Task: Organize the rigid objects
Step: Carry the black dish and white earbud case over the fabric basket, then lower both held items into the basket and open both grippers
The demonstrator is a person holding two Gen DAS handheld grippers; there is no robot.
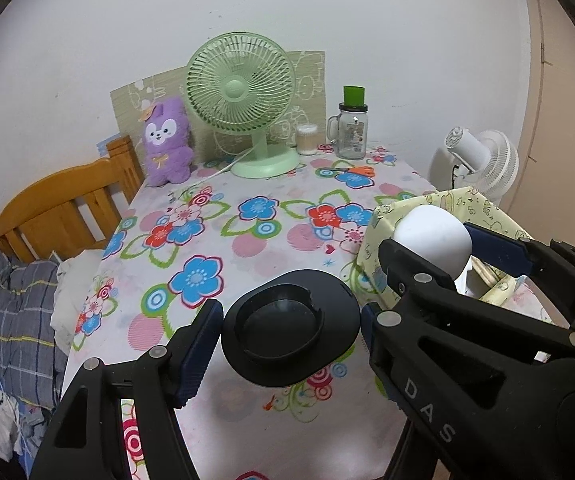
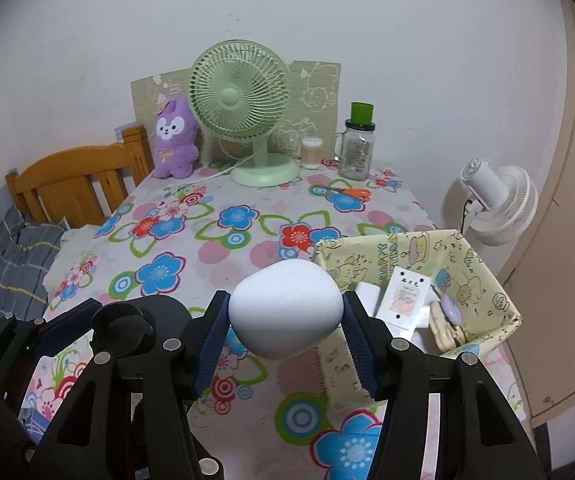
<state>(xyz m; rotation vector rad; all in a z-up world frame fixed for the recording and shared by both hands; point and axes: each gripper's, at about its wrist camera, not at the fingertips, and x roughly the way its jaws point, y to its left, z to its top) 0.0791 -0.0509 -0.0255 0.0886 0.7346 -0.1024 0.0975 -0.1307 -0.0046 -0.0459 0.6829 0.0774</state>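
My left gripper (image 1: 291, 322) is shut on a black round base (image 1: 287, 326) with a raised ring, held above the near part of the floral table. My right gripper (image 2: 285, 312) is shut on a white egg-shaped object (image 2: 285, 312), held above the table just left of the yellow patterned fabric box (image 2: 499, 292). In the left wrist view the right gripper (image 1: 431, 246) and the white object (image 1: 433, 240) show at the right, in front of the box (image 1: 487, 208). The box holds a white card-like box (image 2: 405, 296) and other small items.
At the back of the table (image 1: 247, 248) stand a green fan (image 1: 243, 96), a purple plush (image 1: 167, 140), a glass jar mug (image 1: 351, 132) with a green lid and a small container (image 1: 306, 138). Orange scissors (image 1: 357, 170) lie nearby. A white fan (image 1: 483, 164) stands right; a wooden bed frame (image 1: 67, 208) stands left.
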